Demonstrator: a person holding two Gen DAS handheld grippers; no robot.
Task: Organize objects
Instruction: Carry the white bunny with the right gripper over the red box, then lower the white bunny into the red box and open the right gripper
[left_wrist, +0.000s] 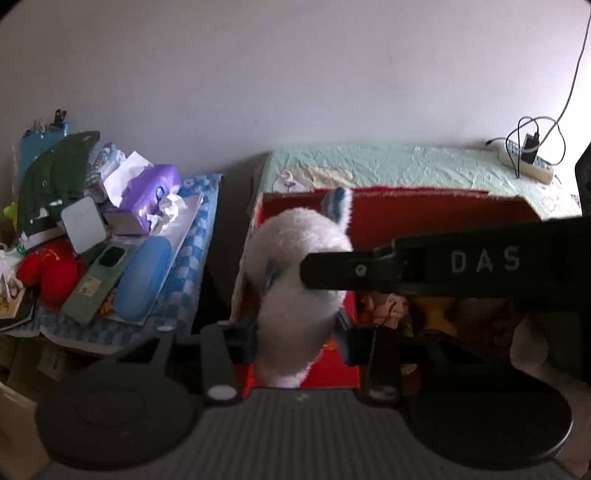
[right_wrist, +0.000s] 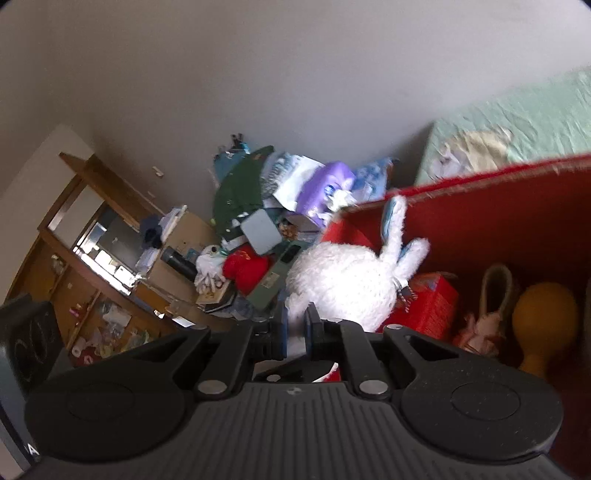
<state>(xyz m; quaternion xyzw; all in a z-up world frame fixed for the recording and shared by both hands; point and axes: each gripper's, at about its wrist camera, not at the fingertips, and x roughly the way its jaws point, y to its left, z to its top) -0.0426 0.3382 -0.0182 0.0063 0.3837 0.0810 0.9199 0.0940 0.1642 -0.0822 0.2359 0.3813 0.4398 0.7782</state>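
Observation:
A white plush rabbit (left_wrist: 295, 266) with blue-lined ears hangs over the left end of a red open box (left_wrist: 424, 210). My left gripper (left_wrist: 301, 336) is shut on the rabbit's lower body. My right gripper (right_wrist: 295, 332) is shut on the rabbit (right_wrist: 340, 284) too, pinching white fur between its blue pads. The right gripper's black body, marked DAS (left_wrist: 480, 262), crosses in front of the box in the left wrist view. Inside the box (right_wrist: 498, 221) lie a red packet (right_wrist: 428, 306), a pink toy (right_wrist: 484, 328) and an orange rounded toy (right_wrist: 543, 321).
A cluttered side table (left_wrist: 177, 280) left of the box holds a purple tissue pack (left_wrist: 151, 188), a green phone (left_wrist: 96, 280), a blue case (left_wrist: 142, 280), a red cloth (left_wrist: 48, 269) and a green garment (left_wrist: 55, 177). A pale green covered surface (left_wrist: 406, 162) carries a power strip (left_wrist: 528, 162). A wooden cabinet (right_wrist: 74, 240) stands far left.

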